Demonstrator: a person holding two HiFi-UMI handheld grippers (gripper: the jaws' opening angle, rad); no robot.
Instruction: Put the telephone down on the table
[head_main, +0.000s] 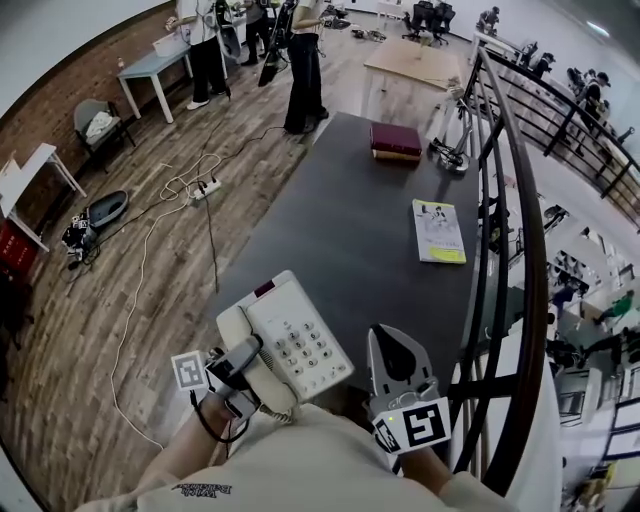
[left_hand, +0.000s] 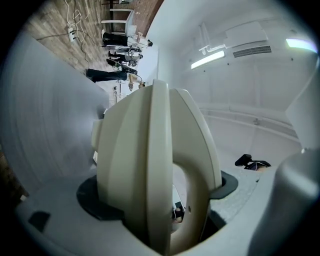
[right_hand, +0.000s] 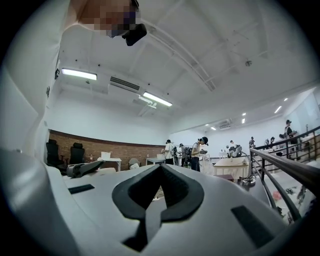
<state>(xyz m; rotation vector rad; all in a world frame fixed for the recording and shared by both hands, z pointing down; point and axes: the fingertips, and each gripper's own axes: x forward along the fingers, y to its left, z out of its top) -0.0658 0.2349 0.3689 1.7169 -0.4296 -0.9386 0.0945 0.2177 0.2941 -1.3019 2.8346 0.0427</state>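
A cream push-button telephone (head_main: 297, 338) hangs tilted over the near end of the dark grey table (head_main: 330, 220). My left gripper (head_main: 243, 362) is shut on its left side, across the handset. In the left gripper view the cream handset (left_hand: 155, 165) fills the middle, wedged between the dark pads (left_hand: 95, 200). My right gripper (head_main: 386, 336) hovers just right of the phone, apart from it, its jaws shut with nothing between them. The right gripper view shows those fingertips (right_hand: 160, 170) meeting, pointed out across the room.
On the table's far end lies a dark red book (head_main: 396, 140), with a yellow-green booklet (head_main: 438, 230) nearer along the right edge. A black railing (head_main: 520, 250) runs close on the right. Cables and a power strip (head_main: 205, 187) trail on the floor at left. People (head_main: 303, 70) stand beyond.
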